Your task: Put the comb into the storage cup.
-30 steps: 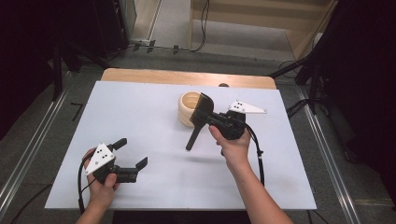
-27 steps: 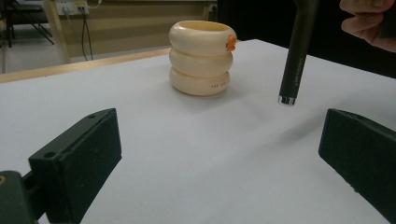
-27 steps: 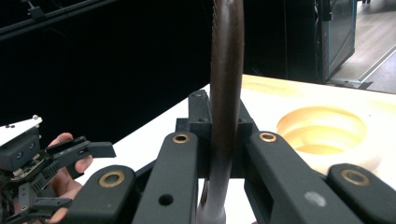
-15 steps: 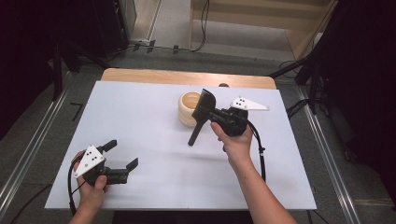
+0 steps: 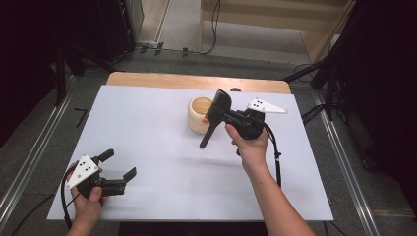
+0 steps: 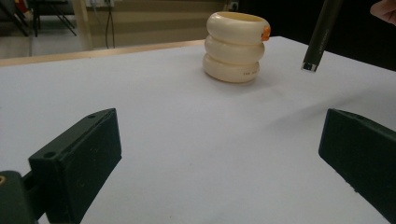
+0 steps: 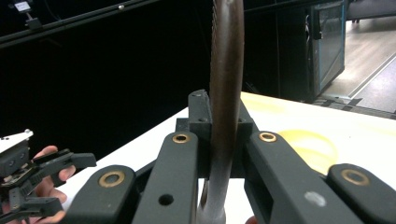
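Note:
A cream ridged cup (image 5: 199, 114) stands at the table's far middle, with an orange speck on its side; it is also in the left gripper view (image 6: 236, 46). My right gripper (image 5: 220, 114) is shut on a dark long-handled tool (image 5: 210, 129) with a wide black head, held tilted just right of the cup. In the right gripper view the handle (image 7: 225, 93) runs up between the closed jaws of the gripper (image 7: 224, 140). My left gripper (image 5: 119, 163) rests open near the front left corner with nothing between its fingers, as in the left gripper view (image 6: 219, 154).
The white table sheet (image 5: 147, 128) lies over a wooden top whose far edge (image 5: 196, 81) shows. Metal rails run along the floor on both sides. Dark stands and cables sit behind the table. The tool's handle tip (image 6: 310, 65) hangs above the sheet.
My left hand has moved left and toward the near edge with its gripper still open. The right hand and its tool have barely shifted.

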{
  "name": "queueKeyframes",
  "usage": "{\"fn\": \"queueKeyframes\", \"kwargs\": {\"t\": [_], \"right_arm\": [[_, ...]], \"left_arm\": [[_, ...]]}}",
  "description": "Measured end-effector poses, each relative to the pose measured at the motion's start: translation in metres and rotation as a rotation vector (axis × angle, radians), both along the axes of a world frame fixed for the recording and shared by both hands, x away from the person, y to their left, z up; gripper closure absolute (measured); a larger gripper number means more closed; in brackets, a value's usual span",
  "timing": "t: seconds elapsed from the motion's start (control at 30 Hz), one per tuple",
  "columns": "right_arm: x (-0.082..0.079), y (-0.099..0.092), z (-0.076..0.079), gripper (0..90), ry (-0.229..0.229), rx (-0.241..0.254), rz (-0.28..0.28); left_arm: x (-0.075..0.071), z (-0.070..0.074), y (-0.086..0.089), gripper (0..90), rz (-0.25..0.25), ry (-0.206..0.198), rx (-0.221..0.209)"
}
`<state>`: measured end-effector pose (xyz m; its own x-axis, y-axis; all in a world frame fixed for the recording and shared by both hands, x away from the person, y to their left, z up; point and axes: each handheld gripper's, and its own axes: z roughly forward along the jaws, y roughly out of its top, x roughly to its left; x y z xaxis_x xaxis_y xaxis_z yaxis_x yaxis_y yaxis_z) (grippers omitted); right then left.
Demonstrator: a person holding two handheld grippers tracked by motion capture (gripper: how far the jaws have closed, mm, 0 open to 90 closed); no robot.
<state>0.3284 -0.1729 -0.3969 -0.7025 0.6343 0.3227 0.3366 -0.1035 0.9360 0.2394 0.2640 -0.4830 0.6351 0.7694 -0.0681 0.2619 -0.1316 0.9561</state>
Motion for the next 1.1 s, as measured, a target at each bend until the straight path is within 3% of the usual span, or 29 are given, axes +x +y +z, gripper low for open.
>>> {"fn": "queueKeyframes", "kwargs": {"t": [0.77,0.93,1.1], "right_arm": [[0.01,-0.005,0.01,83.1,-0.047,0.0,-0.023],[0.015,-0.005,0.014,83.1,-0.055,0.002,-0.03],[0.018,-0.005,0.019,83.1,-0.065,0.004,-0.035]], "left_arm": [[-0.002,-0.002,0.01,0.0,0.019,0.007,0.008],[-0.002,-0.004,0.006,0.0,0.013,0.009,0.046],[-0.002,-0.005,0.005,0.0,0.015,0.009,0.038]]}}
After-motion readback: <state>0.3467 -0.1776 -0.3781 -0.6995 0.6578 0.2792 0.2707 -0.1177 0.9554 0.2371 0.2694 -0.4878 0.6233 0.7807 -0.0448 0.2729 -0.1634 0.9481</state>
